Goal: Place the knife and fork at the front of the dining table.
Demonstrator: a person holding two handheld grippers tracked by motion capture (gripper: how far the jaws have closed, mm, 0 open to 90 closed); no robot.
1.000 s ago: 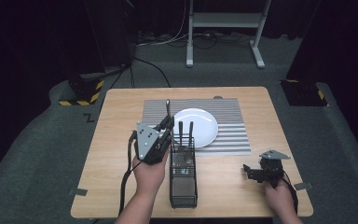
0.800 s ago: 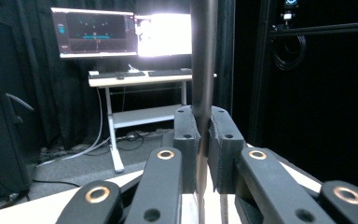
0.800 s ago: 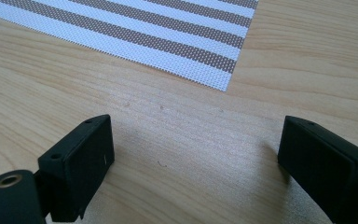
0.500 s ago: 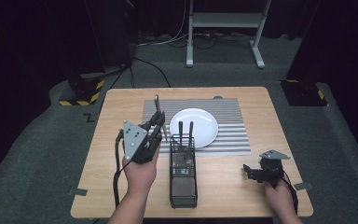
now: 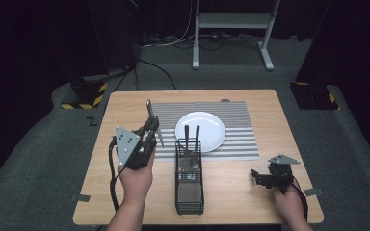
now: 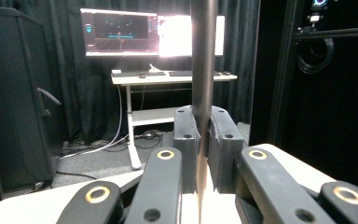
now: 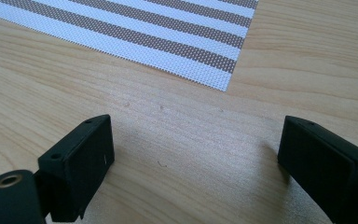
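My left gripper is shut on a table knife, held off the table above the left edge of the striped placemat. In the left gripper view the knife rises straight up from between the closed pads. To its right, a black wire cutlery basket stands upright with two dark-handled utensils sticking out of its far end. Behind the basket a white plate lies on the placemat. My right gripper rests at the table's near right, open, nothing between its jaws.
The wooden table ends close behind my right hand. A corner of the placemat lies just ahead of the right gripper. Beyond the table stand a desk with lit monitors and a black cabinet.
My left hand has carried the knife leftward, away from the basket, to the placemat's left edge. The right gripper has stayed put.
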